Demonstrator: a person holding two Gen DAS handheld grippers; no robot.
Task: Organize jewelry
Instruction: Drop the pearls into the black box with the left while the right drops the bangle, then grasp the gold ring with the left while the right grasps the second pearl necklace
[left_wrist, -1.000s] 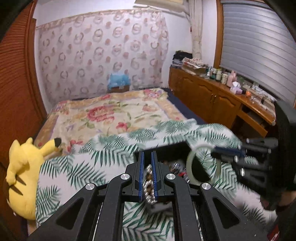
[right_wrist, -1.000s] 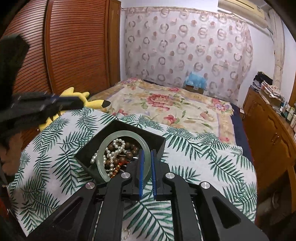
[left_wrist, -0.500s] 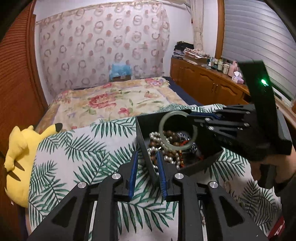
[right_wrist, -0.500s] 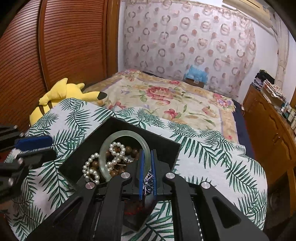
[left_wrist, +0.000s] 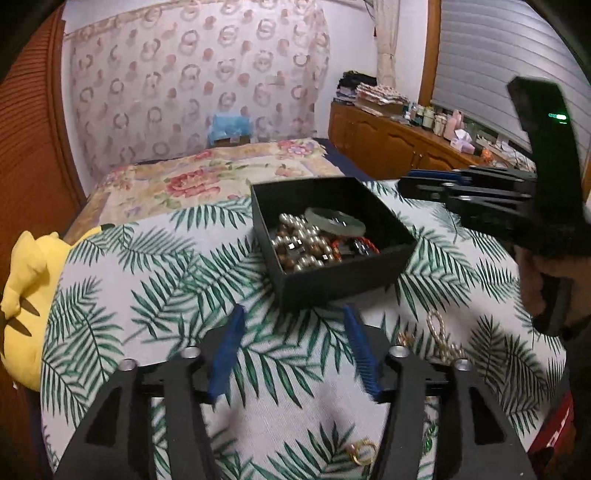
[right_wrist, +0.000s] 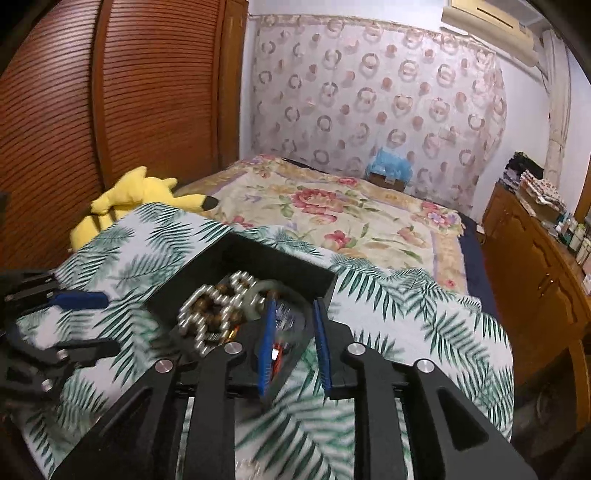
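Having just been opening, both grippers (left_wrist: 293, 345) (right_wrist: 293, 345) stood apart and empty, so the bangle (left_wrist: 334, 220) lay dropped in the box (left_wrist: 343, 275).

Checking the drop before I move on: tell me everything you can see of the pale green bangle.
The bangle is a smooth, pale green, jade-like ring, whole as far as shows. It lies tilted inside the black box, resting on the pearl and brown beads. Neither gripper's fingers touch it.
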